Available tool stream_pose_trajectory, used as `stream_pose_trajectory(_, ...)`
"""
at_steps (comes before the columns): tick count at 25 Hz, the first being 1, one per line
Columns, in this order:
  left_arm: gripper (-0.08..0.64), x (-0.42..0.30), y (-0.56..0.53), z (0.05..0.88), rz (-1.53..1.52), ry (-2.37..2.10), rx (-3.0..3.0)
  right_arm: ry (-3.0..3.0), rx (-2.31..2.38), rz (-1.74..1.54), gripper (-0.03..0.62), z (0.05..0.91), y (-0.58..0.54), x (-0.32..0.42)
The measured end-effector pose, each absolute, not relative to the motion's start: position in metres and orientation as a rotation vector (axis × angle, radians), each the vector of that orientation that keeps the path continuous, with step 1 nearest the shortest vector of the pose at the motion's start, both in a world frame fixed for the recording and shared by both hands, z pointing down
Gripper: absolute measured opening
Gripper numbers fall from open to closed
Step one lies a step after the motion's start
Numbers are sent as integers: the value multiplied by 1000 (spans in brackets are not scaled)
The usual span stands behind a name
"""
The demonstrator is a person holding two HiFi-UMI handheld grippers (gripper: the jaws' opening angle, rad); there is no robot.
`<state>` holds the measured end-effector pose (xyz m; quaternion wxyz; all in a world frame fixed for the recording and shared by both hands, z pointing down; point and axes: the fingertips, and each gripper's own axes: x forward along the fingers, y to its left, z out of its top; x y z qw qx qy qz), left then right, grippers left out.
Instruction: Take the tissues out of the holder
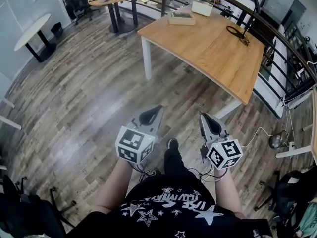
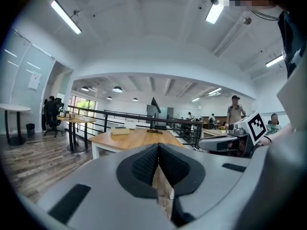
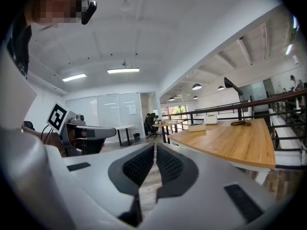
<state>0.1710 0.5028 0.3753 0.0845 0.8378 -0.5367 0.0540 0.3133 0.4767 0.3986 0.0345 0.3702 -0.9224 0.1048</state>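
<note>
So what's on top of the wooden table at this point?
Toward the far edge of the wooden table sit a flat tan box, a white box and a black desk lamp. What the boxes hold cannot be seen; they are too small and distant to tell.

Black star-print shirt (image 1: 168,209), grey left gripper (image 1: 157,109), grey right gripper (image 1: 203,116), black-and-white marker cubes (image 1: 133,145)

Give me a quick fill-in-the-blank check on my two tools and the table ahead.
1. The jaws of the left tool and the right tool are both ____.
2. Between either tool's jaws there is ____.
3. Both tools hang over the plank ____, short of the table.
4. The white box rests at the table's ____ end from the person.
Missing: shut; nothing; floor; far.
</note>
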Motion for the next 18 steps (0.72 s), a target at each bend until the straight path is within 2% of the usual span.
stream_pose_trajectory(18,12,119,352,389,204,-1736,2387,-2906,1020,372,25,407,293,270)
